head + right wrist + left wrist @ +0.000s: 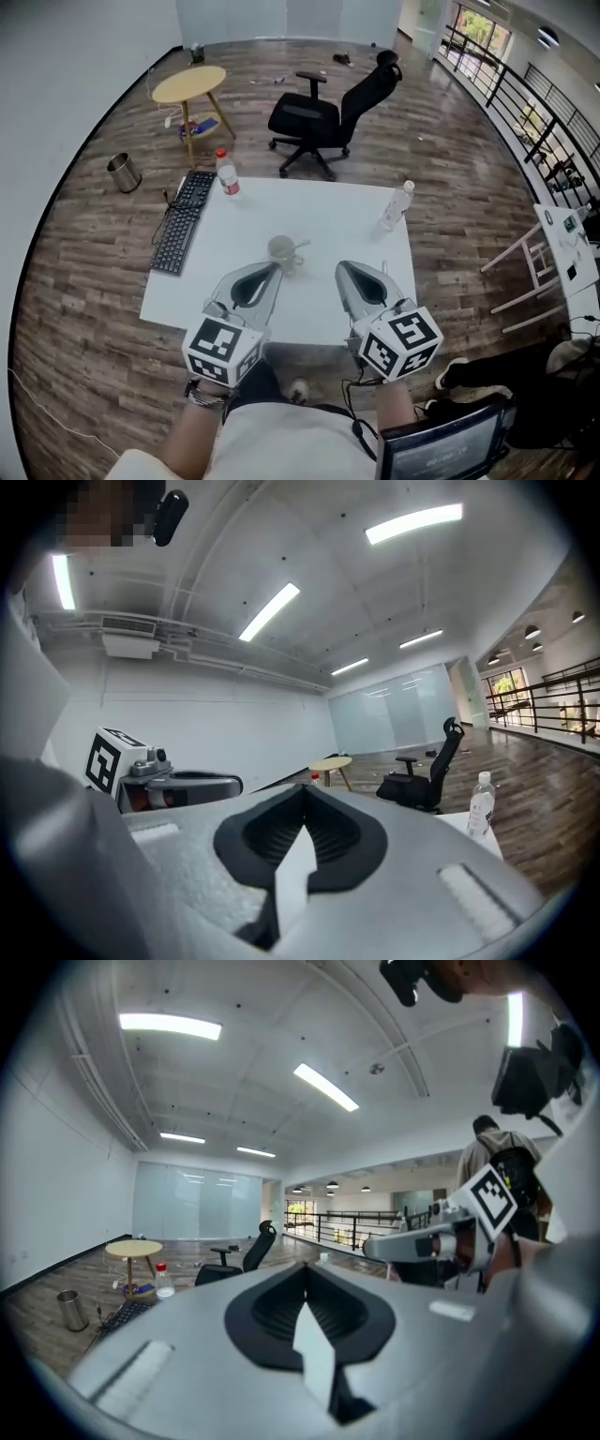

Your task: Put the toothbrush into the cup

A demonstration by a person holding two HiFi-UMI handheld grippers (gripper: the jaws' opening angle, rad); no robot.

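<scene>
A pale cup [280, 250] stands upright near the middle of the white table [347, 225]. A thin light handle, apparently the toothbrush [299, 246], leans out of its rim to the right. My left gripper [274, 267] is just in front of the cup, shut and holding nothing. My right gripper [340, 266] is to the cup's right, also shut and holding nothing. In both gripper views the jaws tilt up toward the ceiling, so the cup is out of sight there. The left gripper [305, 1267] and the right gripper [305, 787] each show their jaws pressed together.
A black keyboard [183, 220] lies at the table's left edge, and a red-capped bottle [227, 173] stands at the far left corner. A clear bottle [397, 204] stands at the far right. Beyond the table are an office chair [323, 112], a round yellow table [190, 86] and a metal bin [123, 172].
</scene>
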